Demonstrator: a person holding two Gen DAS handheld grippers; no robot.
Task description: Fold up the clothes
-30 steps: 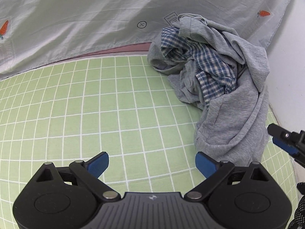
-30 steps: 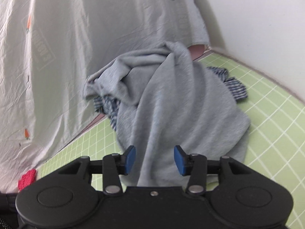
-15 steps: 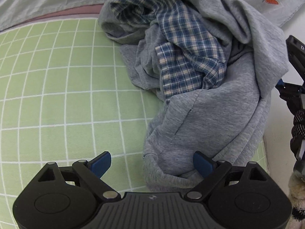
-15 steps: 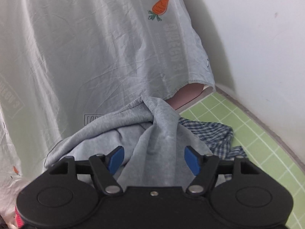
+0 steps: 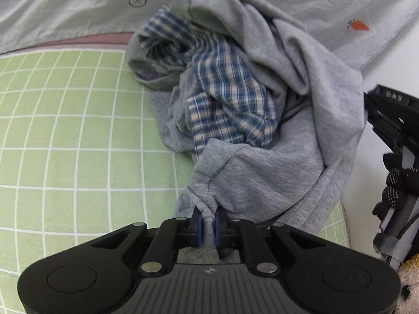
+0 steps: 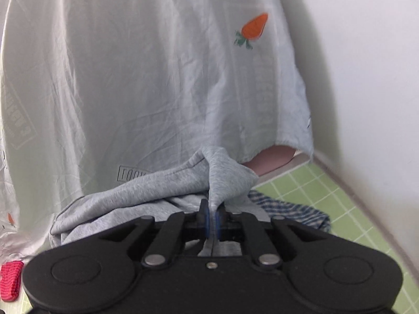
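Note:
A crumpled grey sweatshirt (image 5: 264,172) lies heaped on the green checked sheet (image 5: 65,130), tangled with a blue plaid garment (image 5: 227,99). My left gripper (image 5: 208,225) is shut on a bunched near edge of the grey sweatshirt. My right gripper (image 6: 212,218) is shut on a fold of the same grey sweatshirt (image 6: 222,178) at the far side of the heap. The plaid garment (image 6: 288,209) shows to its right. The right gripper's black body (image 5: 392,120) shows at the right edge of the left wrist view.
A pale grey cloth with carrot prints (image 6: 157,78) hangs behind the heap. A white wall (image 6: 366,78) closes the right side. A red knitted item (image 6: 10,280) lies at the far left. A gloved hand (image 5: 395,183) is at the right.
Both grippers moved in to the heap and closed on the grey sweatshirt. They were open before, the left over the sheet and the right above the heap.

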